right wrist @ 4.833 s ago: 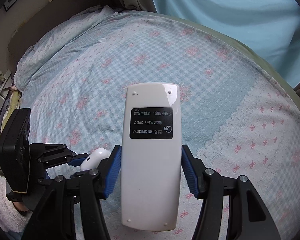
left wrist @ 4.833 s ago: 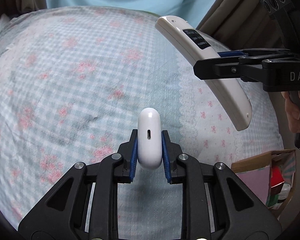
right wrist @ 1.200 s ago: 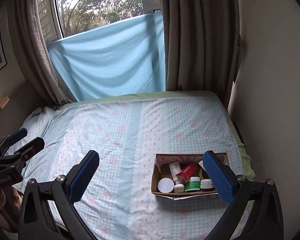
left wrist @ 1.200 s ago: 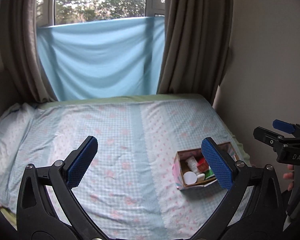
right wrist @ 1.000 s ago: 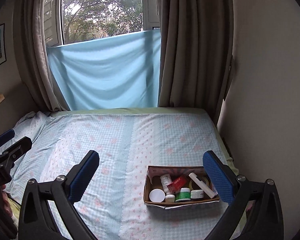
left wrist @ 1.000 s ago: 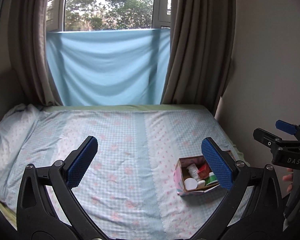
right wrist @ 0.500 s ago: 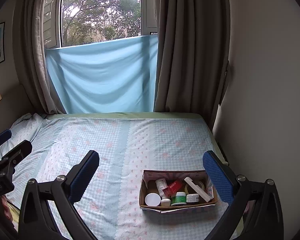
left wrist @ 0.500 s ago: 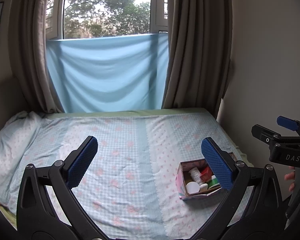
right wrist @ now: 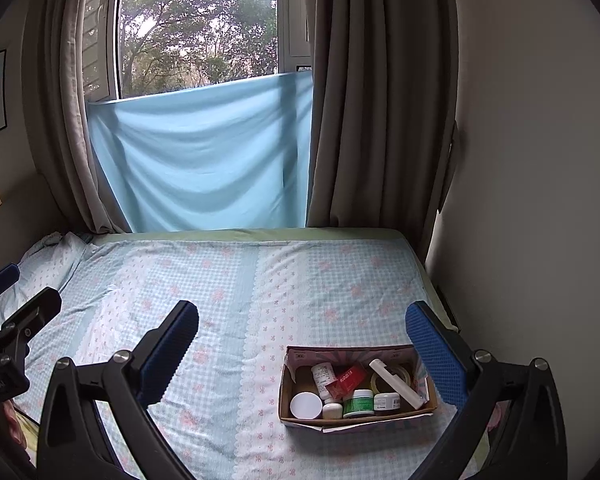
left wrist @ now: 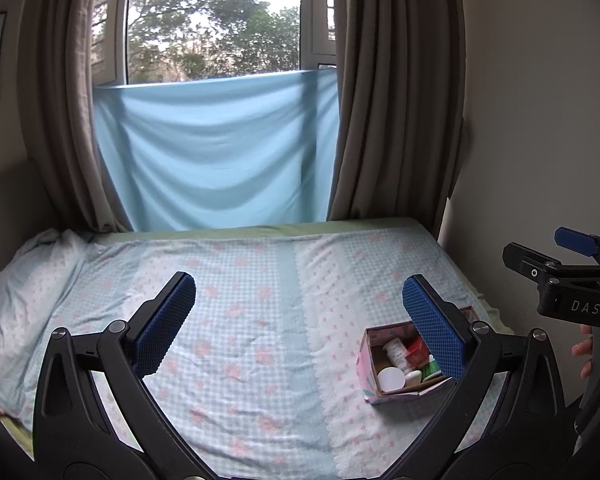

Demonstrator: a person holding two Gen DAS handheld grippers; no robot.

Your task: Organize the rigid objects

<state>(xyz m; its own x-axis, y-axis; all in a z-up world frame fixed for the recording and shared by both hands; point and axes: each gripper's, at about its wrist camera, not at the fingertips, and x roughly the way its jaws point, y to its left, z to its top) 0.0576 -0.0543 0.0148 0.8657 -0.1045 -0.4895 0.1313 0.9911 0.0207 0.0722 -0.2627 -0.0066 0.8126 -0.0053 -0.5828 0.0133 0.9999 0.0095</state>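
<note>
Labels on the small jars in the cardboard box [right wrist: 288, 400] are too small to read; the left tool's [left wrist: 300, 320] pad hides its far corner.

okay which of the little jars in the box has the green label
The green-labelled jar sits in the cardboard box's front row, between the small white bottle and the white-labelled jar.

Black plastic tongs [left wrist: 298, 322], blue textured pads [left wrist: 165, 323], silver screws ("DAS" lettering on body).

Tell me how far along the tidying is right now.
It looks finished or nearly so. The cardboard box on the bed holds the remote, jars and bottles. Both the left tool and right tool are open and empty. Nothing loose shows on the bedspread.
</note>
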